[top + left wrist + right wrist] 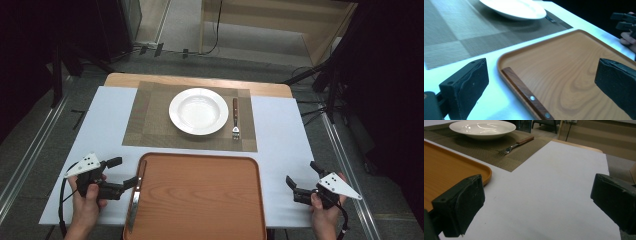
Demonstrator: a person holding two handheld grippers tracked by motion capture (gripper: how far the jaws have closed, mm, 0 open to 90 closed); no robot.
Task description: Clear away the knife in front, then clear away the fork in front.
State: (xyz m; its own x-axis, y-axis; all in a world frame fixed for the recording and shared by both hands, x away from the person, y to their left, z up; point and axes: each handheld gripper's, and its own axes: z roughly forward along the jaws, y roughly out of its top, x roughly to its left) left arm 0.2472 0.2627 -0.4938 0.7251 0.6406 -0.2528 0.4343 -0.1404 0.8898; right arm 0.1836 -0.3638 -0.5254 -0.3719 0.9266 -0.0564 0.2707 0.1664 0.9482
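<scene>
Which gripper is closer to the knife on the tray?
Left. The left gripper is right beside the knife at the tray's left edge; the right gripper sits beyond the tray's opposite side.

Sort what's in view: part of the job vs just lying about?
Job, likely table setting: knife in tray, left gripper open by it, plate, fork, placemat.
Lying about: floor cables, wooden frame.

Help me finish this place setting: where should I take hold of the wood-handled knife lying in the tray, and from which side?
Grip the wood-handled knife by its riveted brown handle, the far end, probably with the open left tool beside it. It lies flat along the left rim of the orange wooden tray, so come down from above, one jaw outside the rim, one inside.
</scene>
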